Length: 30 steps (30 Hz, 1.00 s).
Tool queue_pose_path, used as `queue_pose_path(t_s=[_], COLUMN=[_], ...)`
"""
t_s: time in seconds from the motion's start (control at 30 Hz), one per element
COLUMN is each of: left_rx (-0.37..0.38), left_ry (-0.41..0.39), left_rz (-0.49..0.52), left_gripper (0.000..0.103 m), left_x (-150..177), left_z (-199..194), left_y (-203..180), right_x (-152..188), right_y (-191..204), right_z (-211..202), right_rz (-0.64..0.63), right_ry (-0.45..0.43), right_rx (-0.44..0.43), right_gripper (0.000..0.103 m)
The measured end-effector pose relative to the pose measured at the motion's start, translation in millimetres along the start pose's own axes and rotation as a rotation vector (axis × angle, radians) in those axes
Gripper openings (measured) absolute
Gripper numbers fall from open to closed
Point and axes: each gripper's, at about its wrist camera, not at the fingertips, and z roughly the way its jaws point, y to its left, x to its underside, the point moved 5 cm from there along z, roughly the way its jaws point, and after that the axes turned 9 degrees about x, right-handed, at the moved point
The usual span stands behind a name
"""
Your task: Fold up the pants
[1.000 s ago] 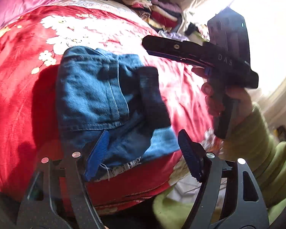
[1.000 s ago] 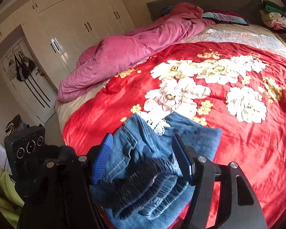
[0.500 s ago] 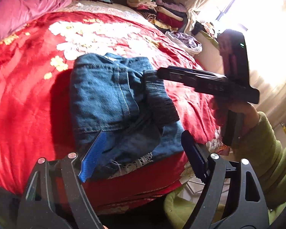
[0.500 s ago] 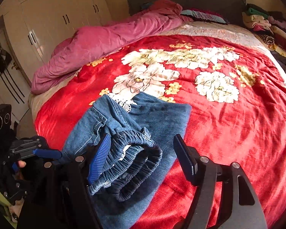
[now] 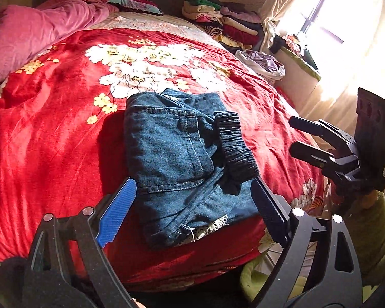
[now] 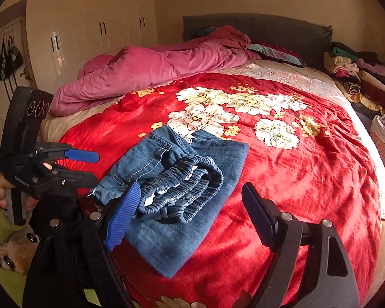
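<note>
Blue denim pants [image 5: 177, 154] lie folded into a compact bundle on the red flowered blanket [image 5: 51, 141], near the bed's front edge. Their dark elastic waistband [image 5: 234, 146] lies on top at the right side. In the right wrist view the pants [image 6: 182, 179] show the gathered waistband [image 6: 187, 187] facing me. My left gripper [image 5: 192, 213] is open and empty, held just short of the bundle. My right gripper [image 6: 187, 213] is open and empty, pulled back from the pants; it also shows in the left wrist view [image 5: 297, 136] off to the right of the bed.
A pink duvet [image 6: 154, 69] is heaped at the bed's far left by the headboard. Stacked folded clothes [image 5: 223, 23] sit at the far right corner. A bag of laundry [image 5: 261, 64] stands beside the bed near the bright window. White wardrobes [image 6: 89, 33] line the wall.
Both grippers have drawn back from the pants. The right gripper has moved off the bundle to the right side of the bed, and the pants lie still on the blanket.
</note>
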Motion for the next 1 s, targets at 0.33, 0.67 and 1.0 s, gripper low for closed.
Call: queue_pose_path(t_s=[0.33,0.67,1.0], left_rx=[-0.053,0.011,0.021], left_ry=[0.013,0.007,0.107], left_rz=[-0.059,-0.023,-0.072], left_gripper=[0.085,0.054,0.043], left_x=[-10,-56,-51], left_z=[5,14,80], left_y=[35,31,60], right_x=[22,22,29], right_y=[38,94,142], right_z=[-9,2,31], right_rz=[-0.129,-0.24,-0.533], right_ry=[-0.006,-0.004,0.022], right_rx=[-0.031,-0.143,-0.112], right_gripper=[0.082,0.081,0.047])
